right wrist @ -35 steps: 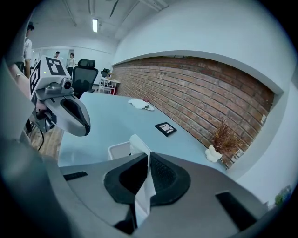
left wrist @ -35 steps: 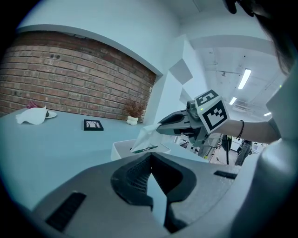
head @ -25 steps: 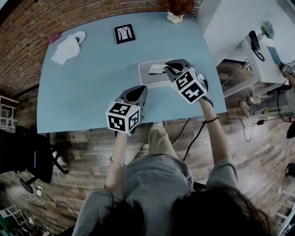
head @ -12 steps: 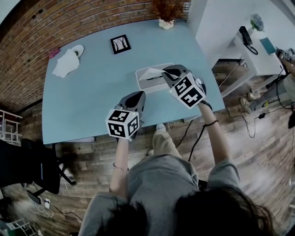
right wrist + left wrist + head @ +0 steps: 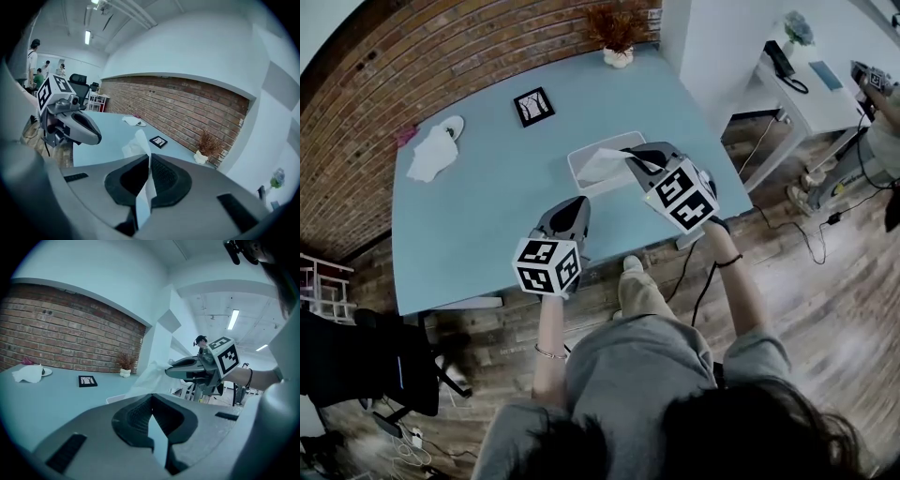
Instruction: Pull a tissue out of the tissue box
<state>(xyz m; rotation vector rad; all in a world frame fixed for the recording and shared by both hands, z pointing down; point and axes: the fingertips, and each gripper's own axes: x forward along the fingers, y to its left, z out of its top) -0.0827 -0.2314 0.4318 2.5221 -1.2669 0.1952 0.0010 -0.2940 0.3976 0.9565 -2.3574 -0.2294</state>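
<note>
Right tool (image 5: 630, 156): clamped on tissue (image 5: 605, 165), sheet partly drawn above tissue box (image 5: 578, 174) on counter (image 5: 478, 206). Left tool (image 5: 572, 204): closed, empty, short of box. Risk: box unheld, may lift with sheet; tissue may tear.

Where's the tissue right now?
In the head view the tissue is right of centre, pinched in the right claw and stretching up from the tissue box on the blue table.

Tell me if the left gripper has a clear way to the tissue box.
Probably yes: only bare table separates the left gripper from the tissue box; the right gripper, shut on the tissue, hangs above it.
</note>
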